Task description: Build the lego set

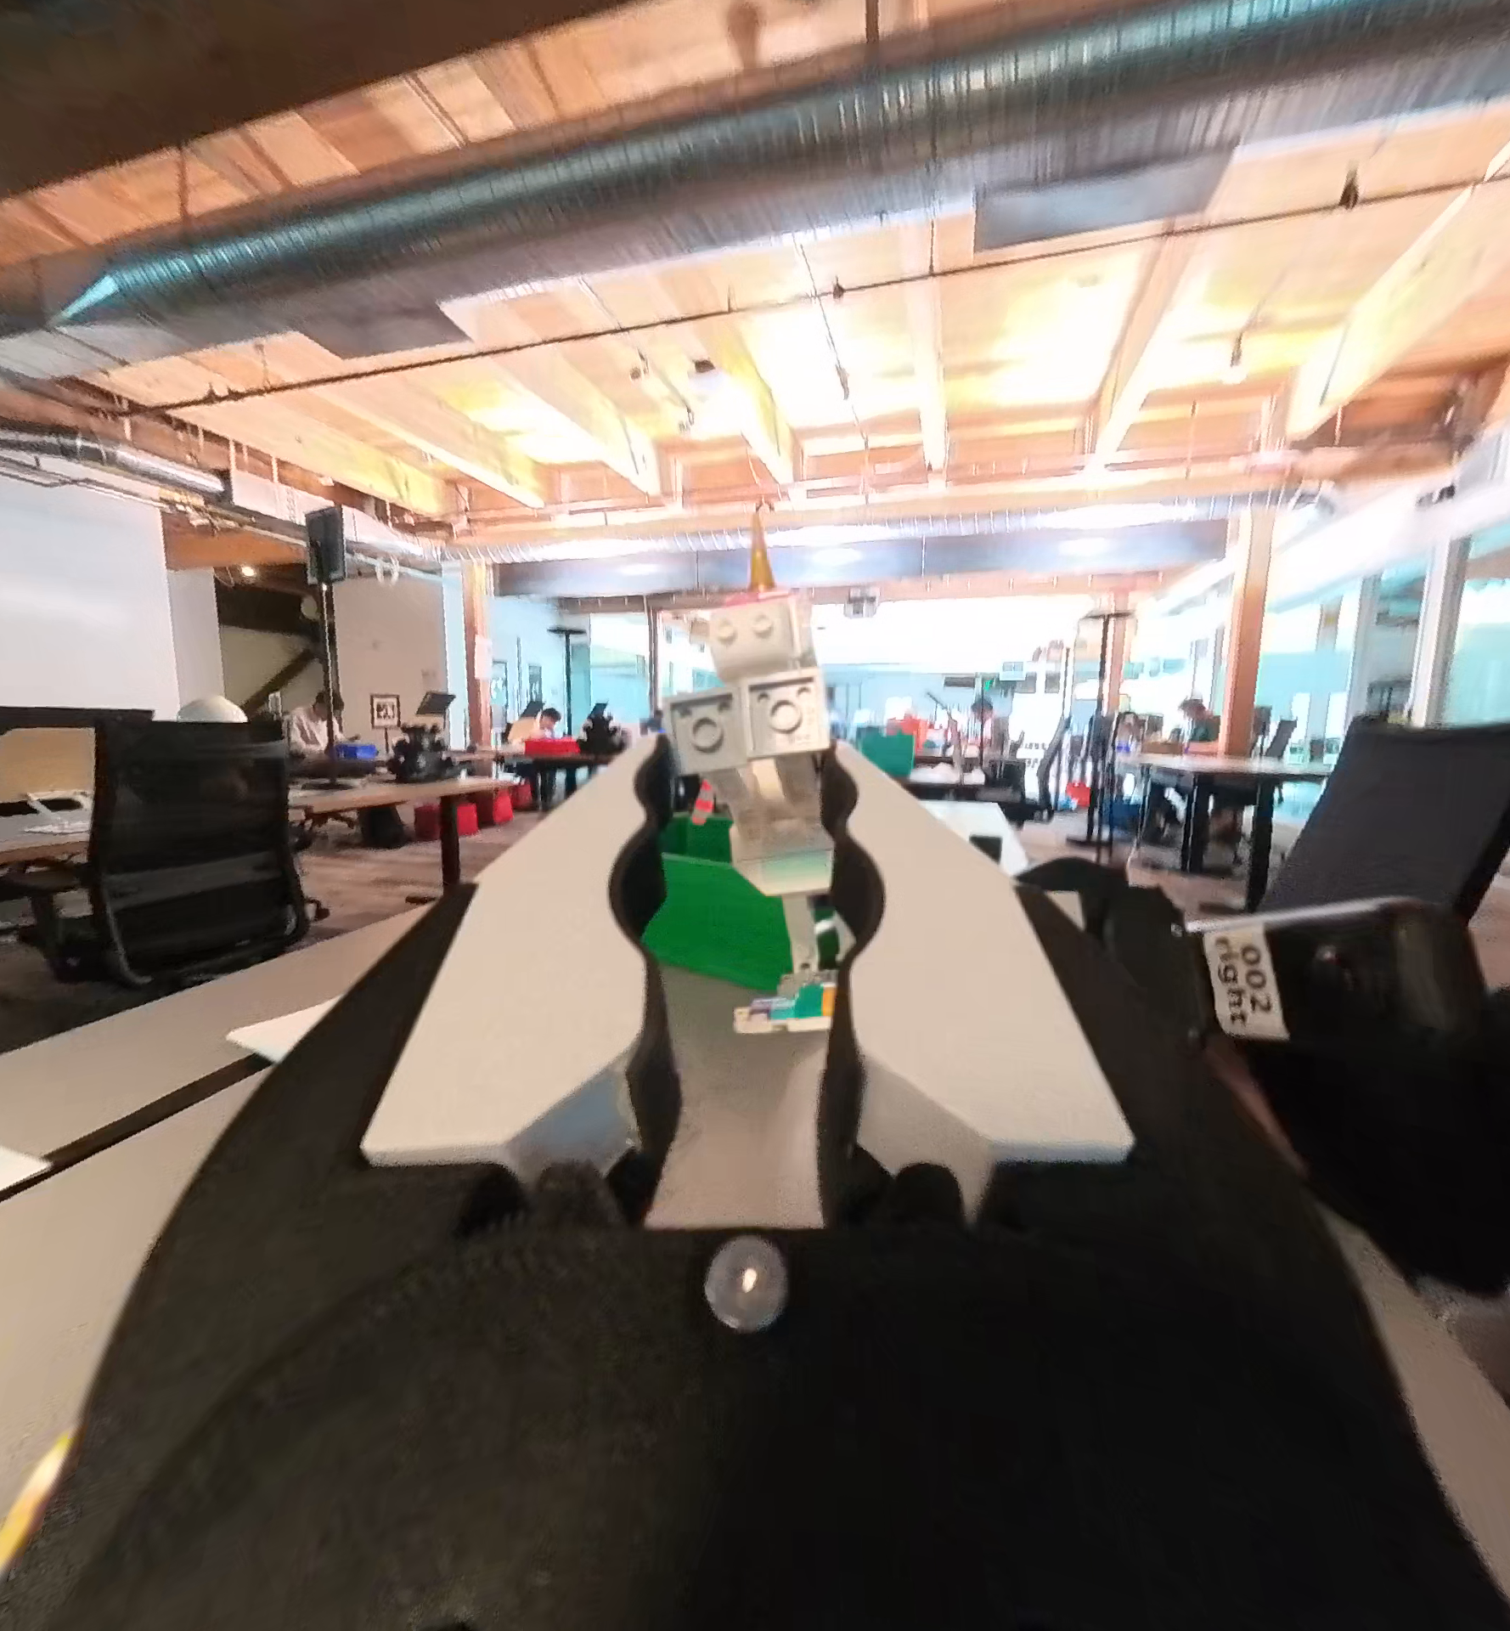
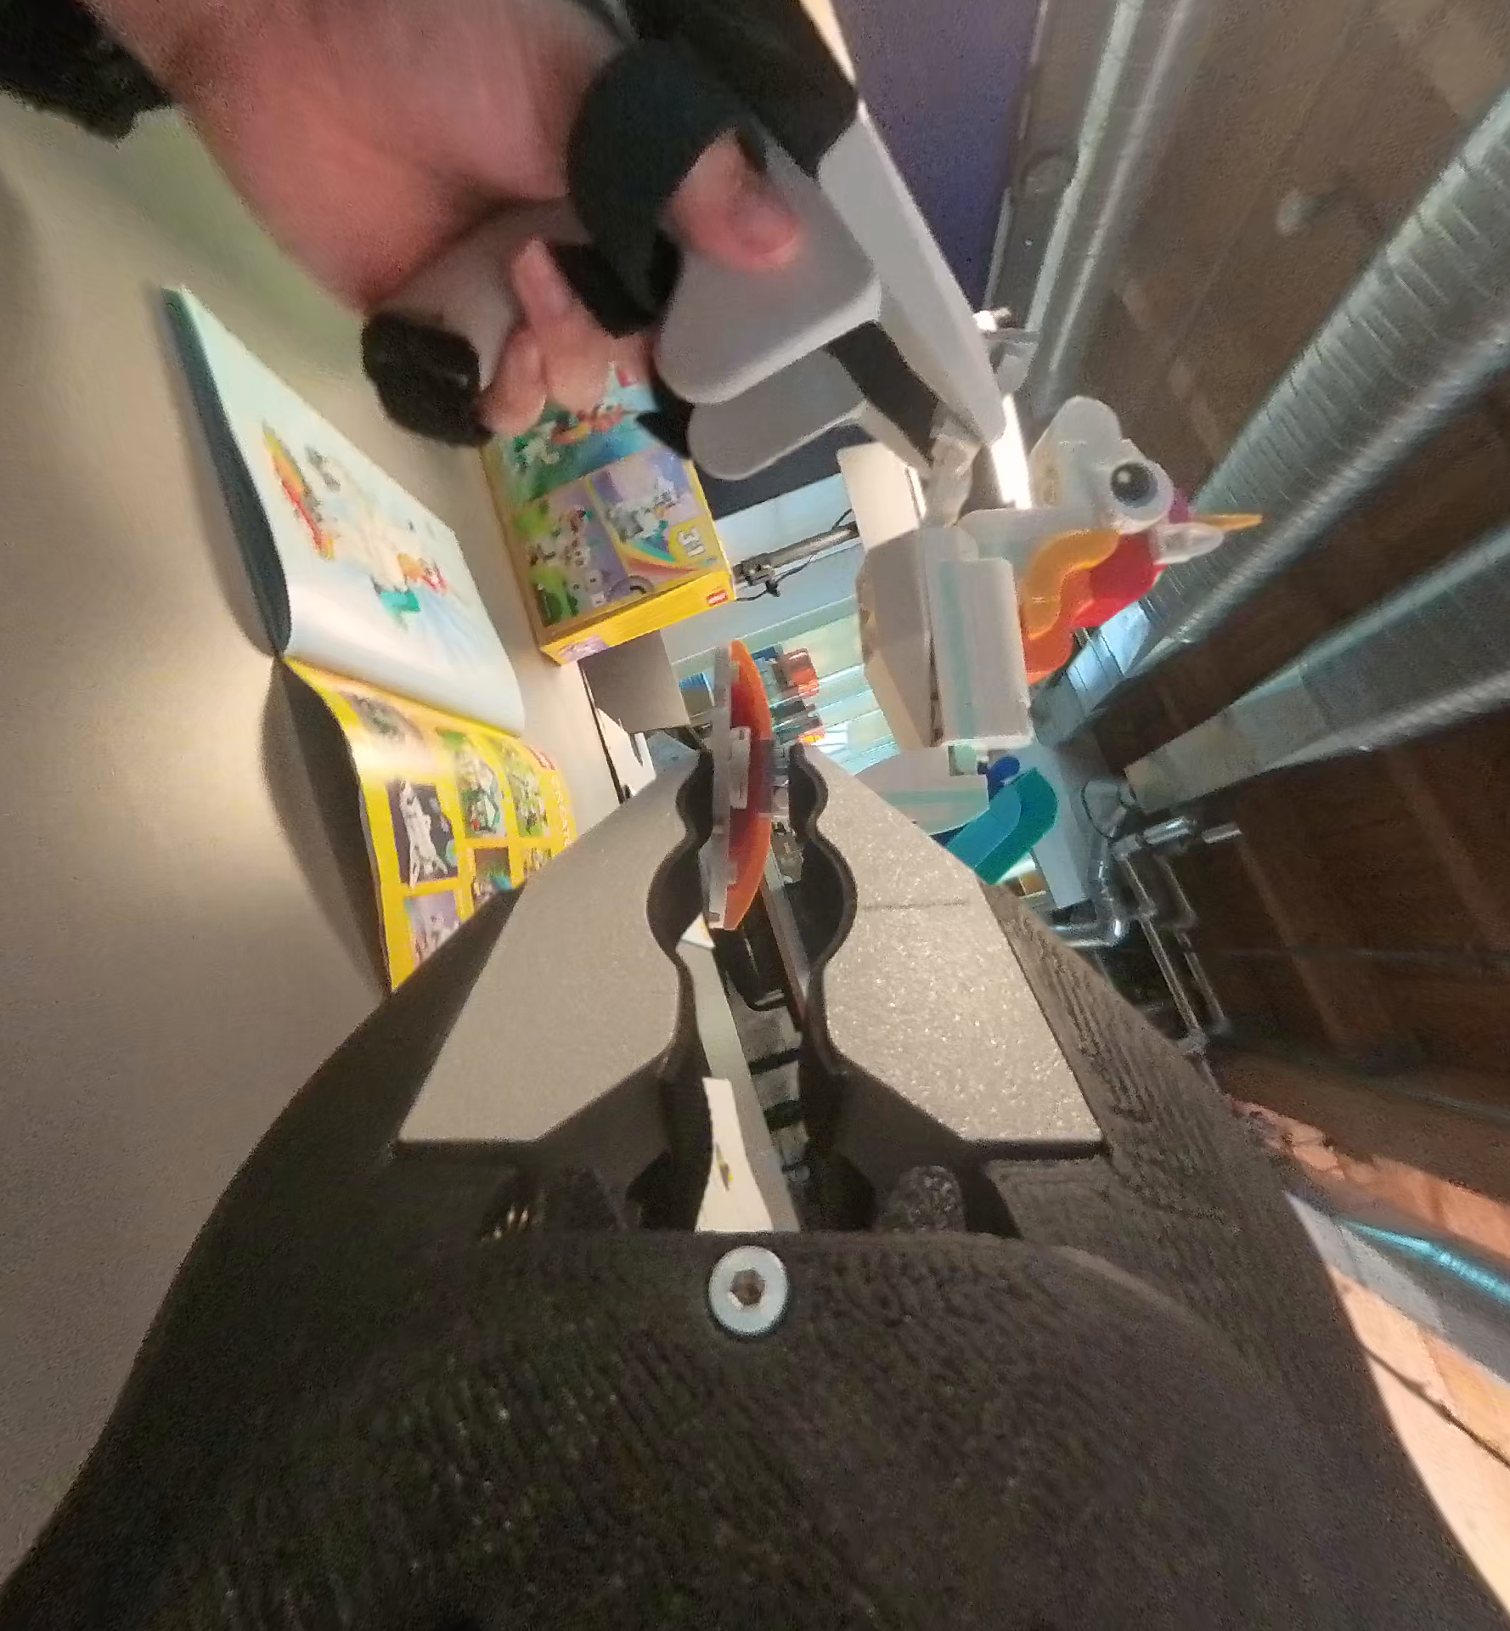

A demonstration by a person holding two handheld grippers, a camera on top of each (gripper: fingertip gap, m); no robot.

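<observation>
My left gripper (image 1: 747, 759) is shut on the legs of a white lego unicorn (image 1: 756, 706) with a gold horn, held up in the air above the table. In the right wrist view the unicorn (image 2: 963, 582) shows its rainbow mane and an eye, pinched between the left gripper's grey fingers (image 2: 901, 291). My right gripper (image 2: 747, 768) is shut on a flat orange and white plate assembly (image 2: 738, 794), held edge-on just below the unicorn, apart from it.
A green bin (image 1: 716, 918) and a small multicoloured lego piece (image 1: 791, 1006) sit on the grey table (image 1: 116, 1103). An open instruction booklet (image 2: 363, 547), the yellow lego box (image 2: 610, 547) and a teal arch piece (image 2: 1007, 821) are nearby. Office chairs and desks stand beyond. My hands' fingertips stand some 10 cm from each other.
</observation>
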